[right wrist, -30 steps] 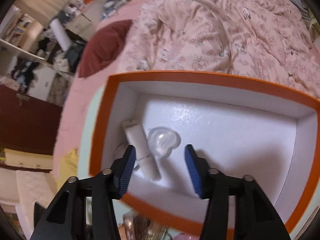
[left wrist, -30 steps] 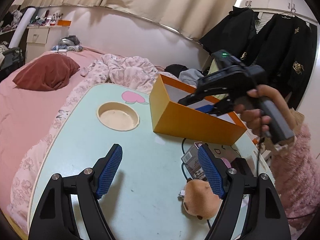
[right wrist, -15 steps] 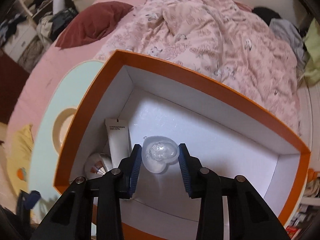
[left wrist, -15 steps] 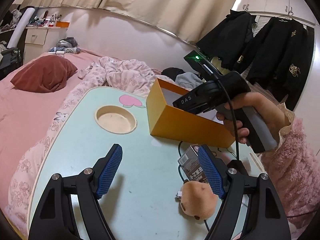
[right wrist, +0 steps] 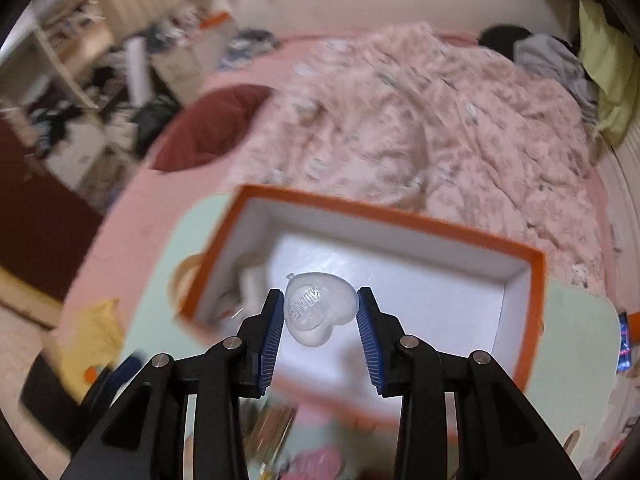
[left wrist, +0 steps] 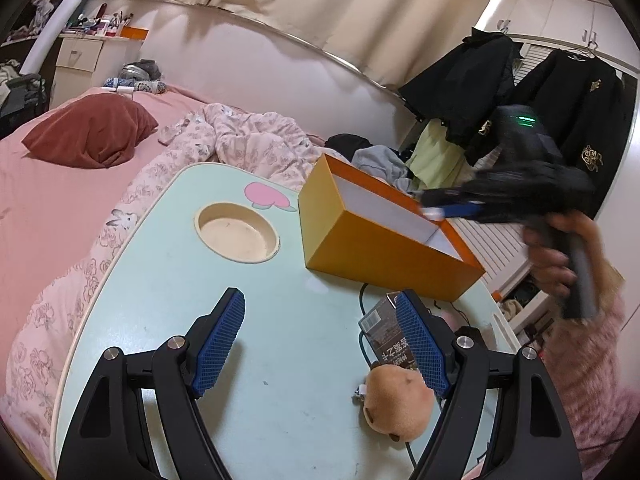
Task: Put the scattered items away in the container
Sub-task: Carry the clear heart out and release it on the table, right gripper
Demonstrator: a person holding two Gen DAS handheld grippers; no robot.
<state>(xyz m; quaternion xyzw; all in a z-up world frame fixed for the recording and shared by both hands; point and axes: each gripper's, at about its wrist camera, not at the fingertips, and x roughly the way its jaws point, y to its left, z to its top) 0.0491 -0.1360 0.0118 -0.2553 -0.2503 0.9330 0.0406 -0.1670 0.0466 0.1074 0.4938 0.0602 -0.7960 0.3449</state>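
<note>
One orange box [right wrist: 532, 276] with a white inside sits on the pale green table [left wrist: 160, 280]. From the right wrist view it lies just ahead of and below the jaws. In its left end lie blurred pale things: one looks like a white tube [right wrist: 254, 280] and there is something rounded beside it, but the blur hides what it is. The rest of the white floor shows bare.

The right gripper [right wrist: 320, 314] is clamped on one clear heart-shaped case [right wrist: 318, 308]. The case is held by its two sides between the blue pads [right wrist: 272, 328], lifted over the near part of the box, and raised lettering shows on its face.

The left gripper [left wrist: 320, 344] hangs over the table with its jaws wide apart and nothing between them. To the left of its left pad, further off, is one round recess [left wrist: 236, 232] sunk in the tabletop, and beyond that a pink heart print [left wrist: 266, 196]. Ahead of the jaws and toward the right stands the box, seen here from its orange side wall. Against the right pad lies one dark packet [left wrist: 386, 336] with printed characters, partly hidden by that pad. Just below it, nearer the camera, lies one tan plush toy [left wrist: 394, 400]. A dark cable [left wrist: 362, 320] runs across the table from near the box past the packet and toy.

Beyond the table are a pink quilt [right wrist: 420, 120] and one dark red pillow [left wrist: 92, 132].
</note>
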